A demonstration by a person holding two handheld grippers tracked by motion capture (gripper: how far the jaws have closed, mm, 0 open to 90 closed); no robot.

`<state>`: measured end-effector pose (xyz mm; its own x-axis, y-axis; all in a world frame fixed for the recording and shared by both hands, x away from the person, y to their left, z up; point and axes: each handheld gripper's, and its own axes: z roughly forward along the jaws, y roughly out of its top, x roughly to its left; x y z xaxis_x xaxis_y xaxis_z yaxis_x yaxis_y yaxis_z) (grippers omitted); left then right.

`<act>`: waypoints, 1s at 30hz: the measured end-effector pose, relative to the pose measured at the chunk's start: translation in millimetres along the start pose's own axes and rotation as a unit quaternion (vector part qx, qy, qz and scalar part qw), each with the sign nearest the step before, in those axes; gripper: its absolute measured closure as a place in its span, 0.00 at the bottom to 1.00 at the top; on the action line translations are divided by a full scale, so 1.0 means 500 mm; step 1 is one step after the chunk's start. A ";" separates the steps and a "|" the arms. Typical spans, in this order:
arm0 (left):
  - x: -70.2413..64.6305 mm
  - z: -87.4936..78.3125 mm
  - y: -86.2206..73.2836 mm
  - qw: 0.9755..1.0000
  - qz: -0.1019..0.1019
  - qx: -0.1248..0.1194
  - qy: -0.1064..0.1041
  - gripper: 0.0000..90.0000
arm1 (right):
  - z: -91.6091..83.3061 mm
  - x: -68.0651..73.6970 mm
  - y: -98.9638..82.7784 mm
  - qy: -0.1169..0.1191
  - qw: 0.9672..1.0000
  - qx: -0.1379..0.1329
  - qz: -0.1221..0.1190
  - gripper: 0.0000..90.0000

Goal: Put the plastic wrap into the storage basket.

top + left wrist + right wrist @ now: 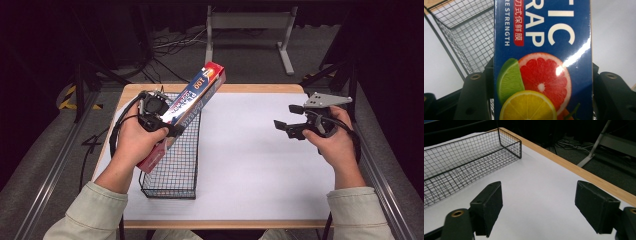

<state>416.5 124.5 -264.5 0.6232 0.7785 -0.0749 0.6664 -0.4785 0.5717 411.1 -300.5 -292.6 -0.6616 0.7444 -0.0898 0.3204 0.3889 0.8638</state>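
The box of plastic wrap [186,111] hangs tilted over the wire basket [172,185], clamped in the left gripper [159,122]; I'd level it along the basket before lowering and letting go; the right gripper [290,120], wide and empty, hovers well apart above the white table [260,165].

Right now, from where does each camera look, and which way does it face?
High view: sits above the person's side, looks forward and down on the table; both forearms, left gripper and right gripper show.
Left gripper view: rides on the left gripper, faces the plastic wrap box clamped between its jaws.
Right gripper view: rides on the right gripper, looks between open jaws across the table.
Shared: the wire basket appears in all three.
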 end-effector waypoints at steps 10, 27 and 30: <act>0.003 0.016 0.006 0.997 -0.067 0.009 0.036 0.44 | 0.020 0.003 -0.046 -0.027 1.000 0.000 0.007 0.27; 0.001 0.054 0.005 0.982 -0.168 0.017 0.079 0.44 | 0.035 -0.010 -0.093 -0.046 0.999 -0.004 0.027 0.27; 0.004 0.063 0.001 0.979 -0.187 0.017 0.078 0.44 | 0.038 -0.011 -0.095 -0.046 0.999 -0.002 0.026 0.26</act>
<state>431.0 112.9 -290.3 0.2636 0.9535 -0.1462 0.8512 -0.1586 0.5003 412.3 -312.6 -342.7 -0.5793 0.8103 -0.0887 0.3502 0.3457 0.8705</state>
